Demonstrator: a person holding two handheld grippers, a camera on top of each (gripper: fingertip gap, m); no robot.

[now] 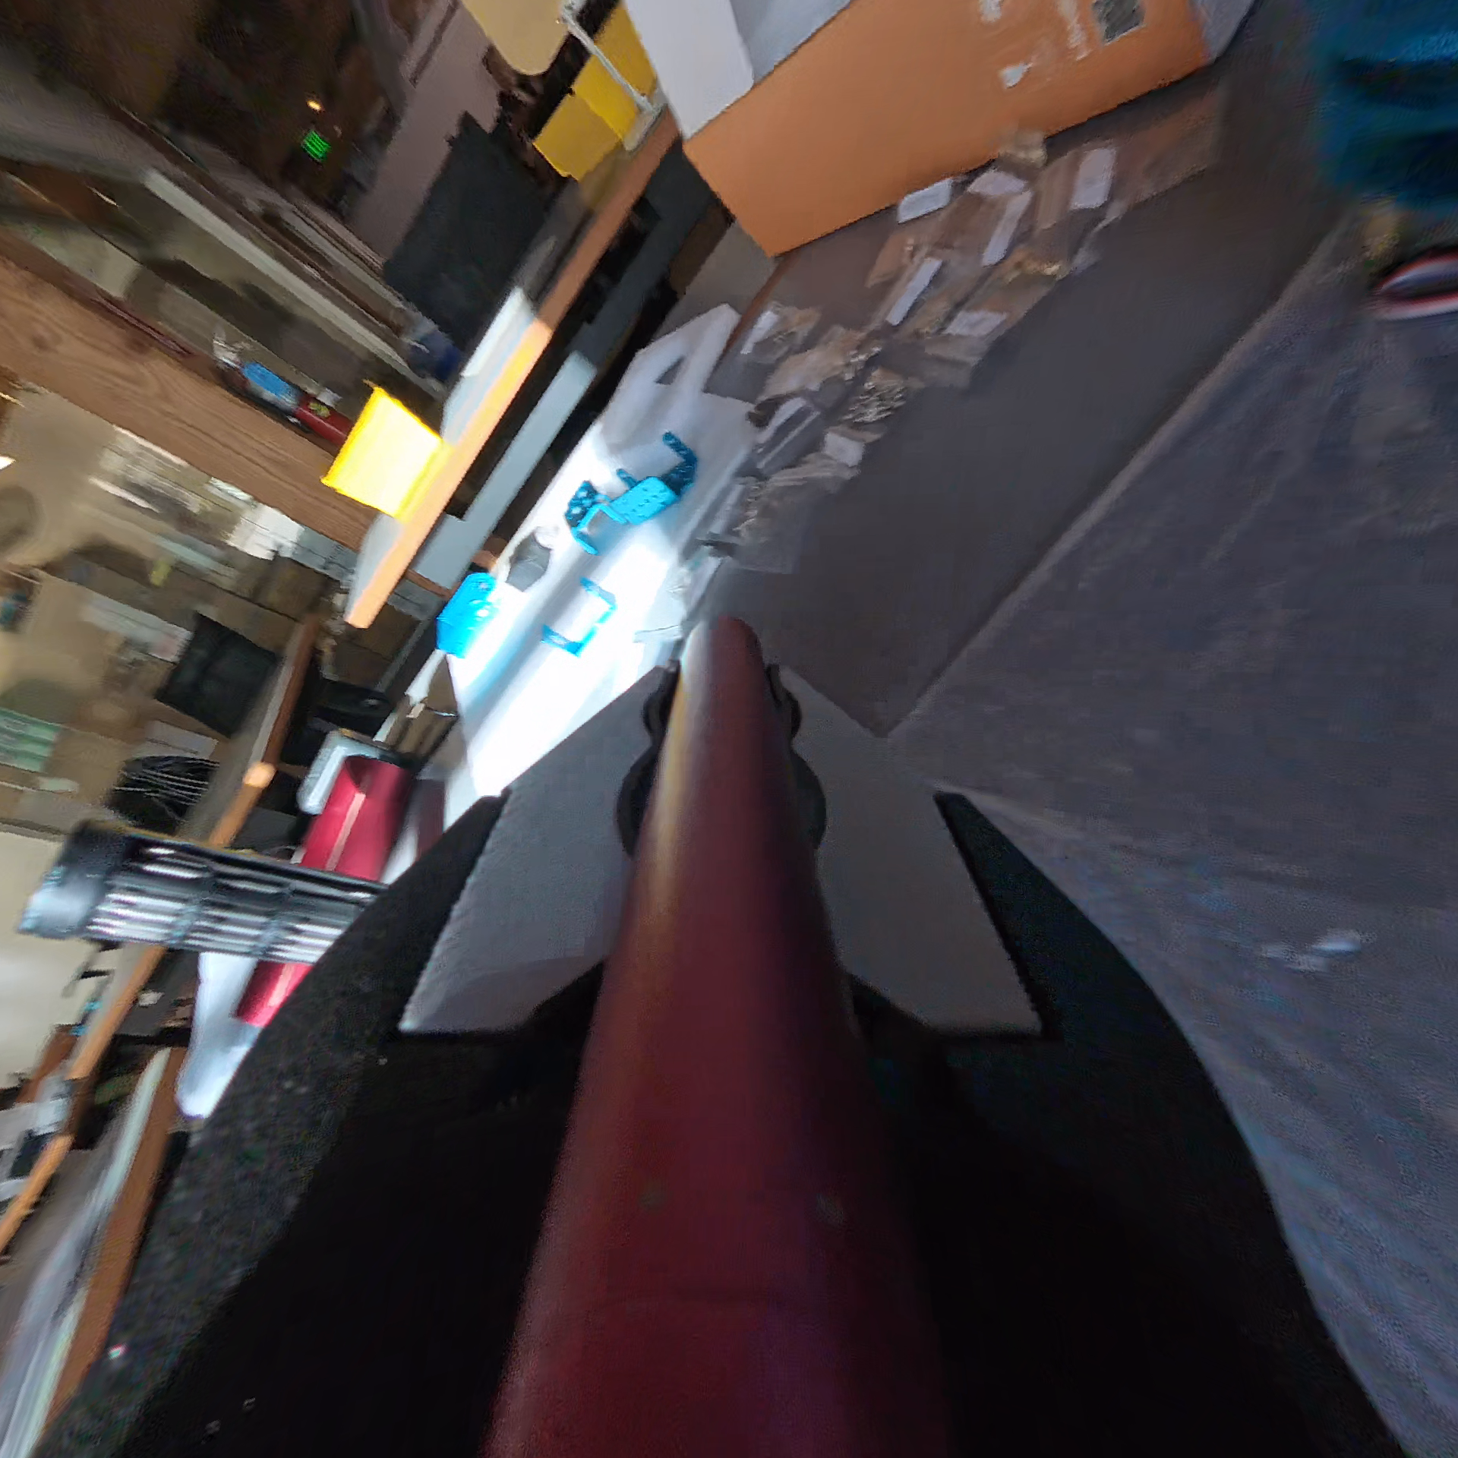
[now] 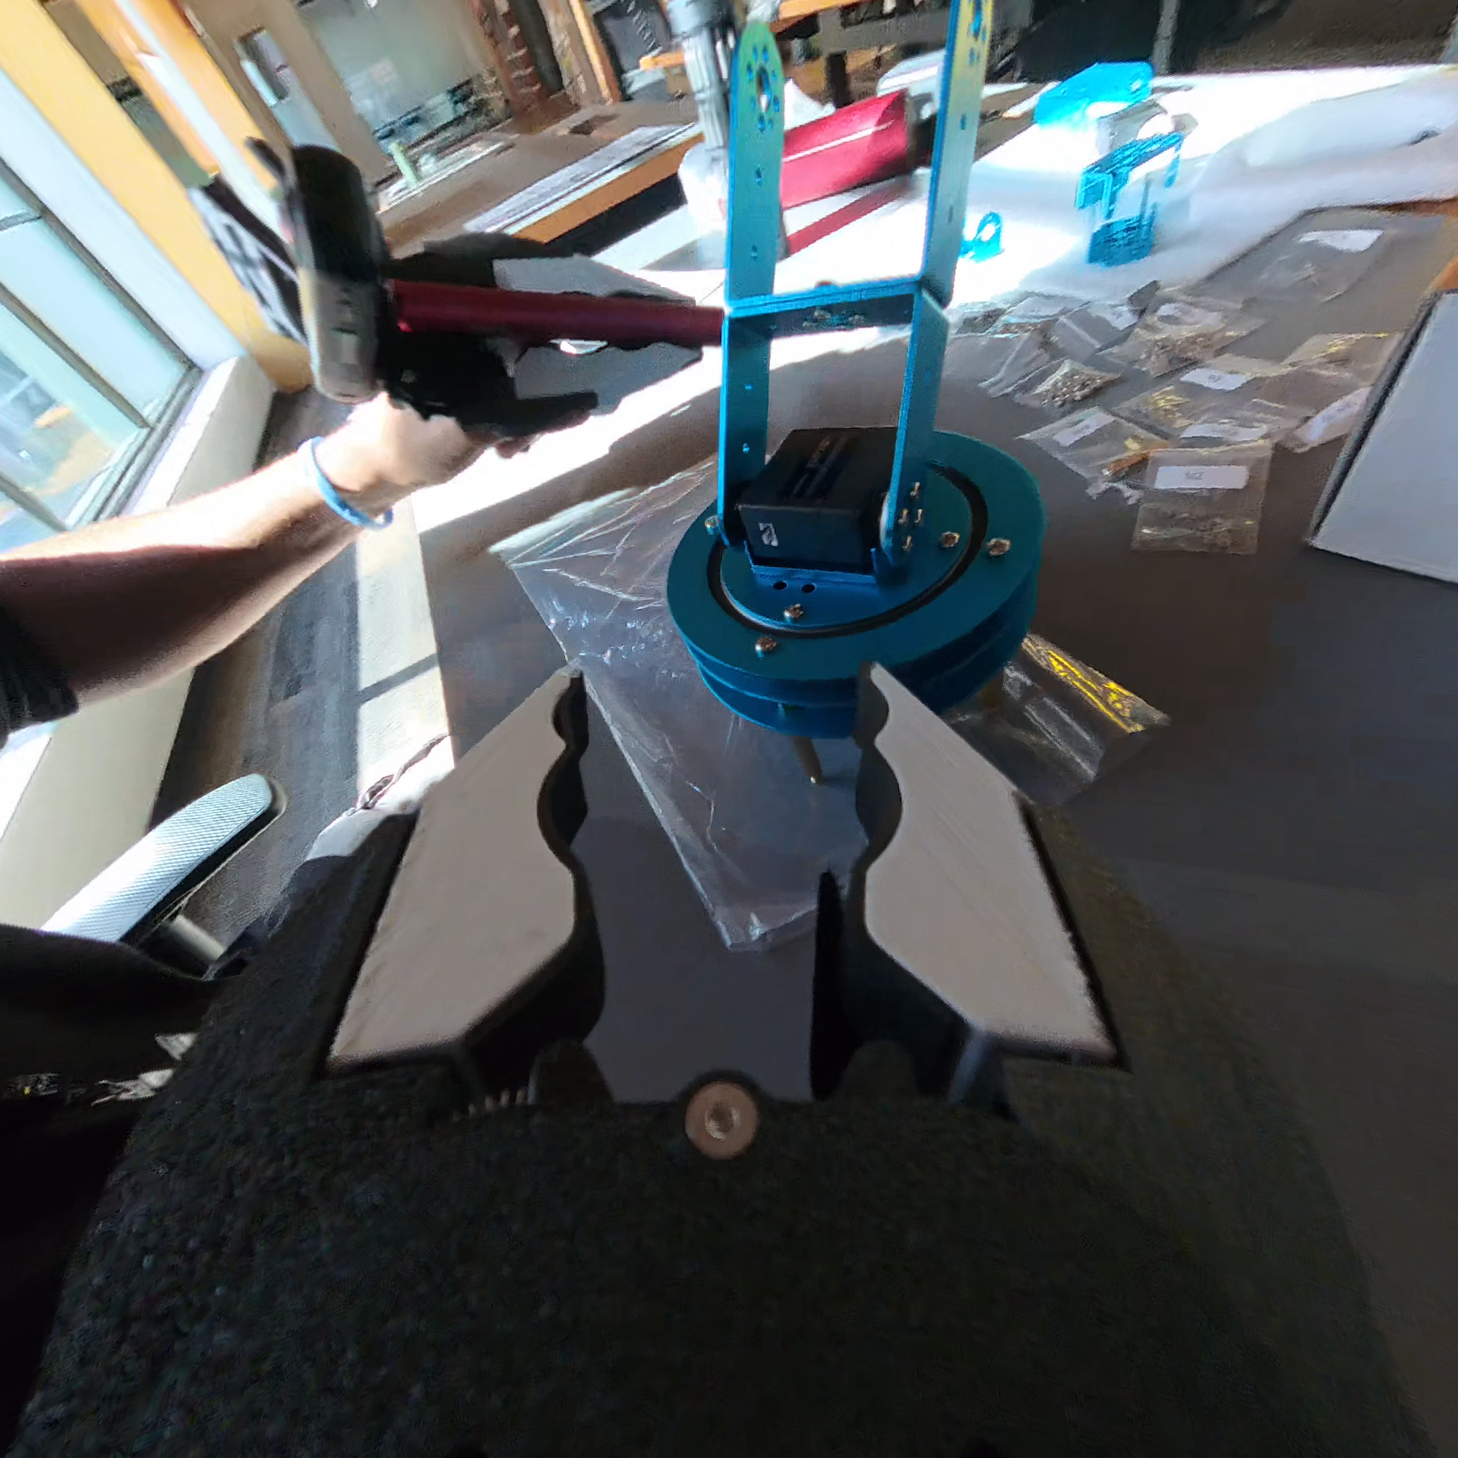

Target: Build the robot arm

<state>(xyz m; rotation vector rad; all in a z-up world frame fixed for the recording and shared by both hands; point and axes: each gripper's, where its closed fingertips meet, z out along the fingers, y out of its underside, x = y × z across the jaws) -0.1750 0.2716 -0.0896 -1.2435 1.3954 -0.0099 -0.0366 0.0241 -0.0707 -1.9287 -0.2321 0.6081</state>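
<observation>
Left tongs (image 1: 722, 694) grip red tool (image 1: 710, 1026); only right view shows blue assembly (image 2: 852, 584).

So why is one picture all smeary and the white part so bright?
Left wrist view: the whole scene is tilted and motion-blurred, the white sheet is blown out by sunlight, and only the dark red tool in the left gripper looks fairly sharp. Right wrist view: the blue base is clear, sun glare whitens the far table, and the edges bend from the wide lens.
</observation>
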